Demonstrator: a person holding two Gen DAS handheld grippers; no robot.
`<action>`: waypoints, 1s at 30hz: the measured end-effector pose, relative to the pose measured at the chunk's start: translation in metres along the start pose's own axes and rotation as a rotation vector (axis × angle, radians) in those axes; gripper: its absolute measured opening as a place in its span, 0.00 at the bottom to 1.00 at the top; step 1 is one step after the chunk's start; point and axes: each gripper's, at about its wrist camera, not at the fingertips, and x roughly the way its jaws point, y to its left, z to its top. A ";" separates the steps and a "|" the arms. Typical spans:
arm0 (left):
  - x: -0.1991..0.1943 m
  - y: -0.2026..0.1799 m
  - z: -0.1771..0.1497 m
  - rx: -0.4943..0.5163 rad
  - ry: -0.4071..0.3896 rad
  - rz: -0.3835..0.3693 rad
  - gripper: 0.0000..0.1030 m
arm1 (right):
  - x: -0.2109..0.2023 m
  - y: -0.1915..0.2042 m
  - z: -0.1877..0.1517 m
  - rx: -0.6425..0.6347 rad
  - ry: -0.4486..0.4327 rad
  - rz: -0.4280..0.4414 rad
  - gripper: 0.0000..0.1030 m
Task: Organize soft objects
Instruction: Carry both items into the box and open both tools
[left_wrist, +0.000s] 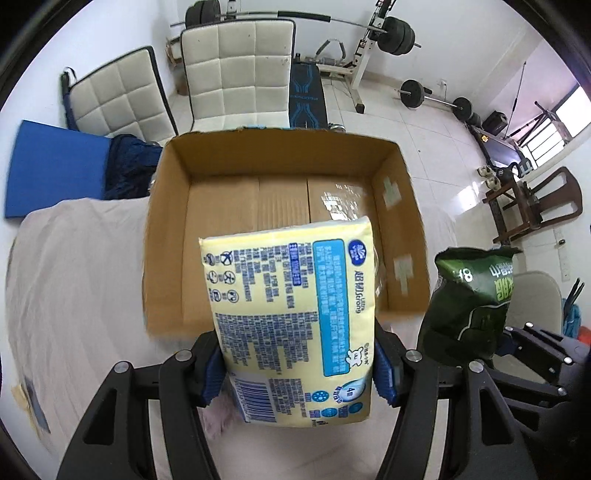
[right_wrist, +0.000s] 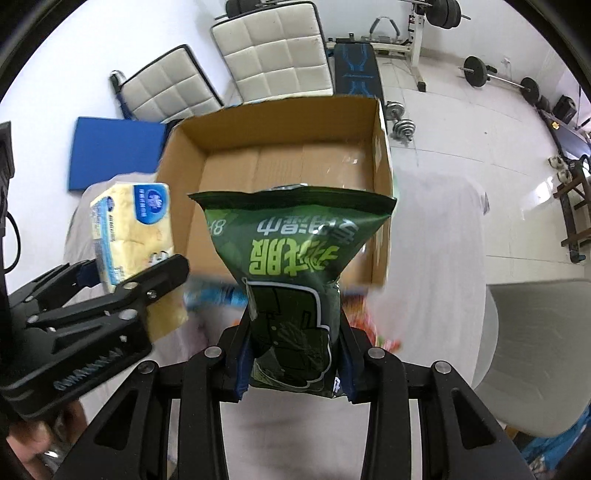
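Observation:
My left gripper (left_wrist: 299, 373) is shut on a yellow tissue pack (left_wrist: 291, 317) with blue print, held up over the near edge of an open cardboard box (left_wrist: 280, 166). My right gripper (right_wrist: 293, 362) is shut on a dark green wet-wipe pack (right_wrist: 291, 258), held up in front of the same cardboard box (right_wrist: 280, 122). The green pack also shows at the right of the left wrist view (left_wrist: 469, 299). The yellow pack (right_wrist: 129, 229) and the left gripper (right_wrist: 122, 280) show at the left of the right wrist view. The box floor looks bare.
The box stands on a table under a pale cloth (left_wrist: 74, 277). Colourful items (right_wrist: 373, 317) lie blurred on the cloth behind the green pack. White padded chairs (left_wrist: 236, 70), a blue mat (left_wrist: 55, 166) and gym weights (left_wrist: 432, 96) stand beyond. A grey chair (right_wrist: 535, 350) is at right.

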 end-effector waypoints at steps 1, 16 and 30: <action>0.011 0.001 0.008 0.001 0.014 -0.011 0.60 | 0.002 0.000 0.011 0.002 0.003 -0.002 0.38; 0.142 0.028 0.113 -0.007 0.263 -0.106 0.60 | 0.135 -0.012 0.143 0.053 0.113 -0.079 0.38; 0.181 0.024 0.123 -0.002 0.352 -0.111 0.61 | 0.194 -0.022 0.175 0.048 0.208 -0.055 0.45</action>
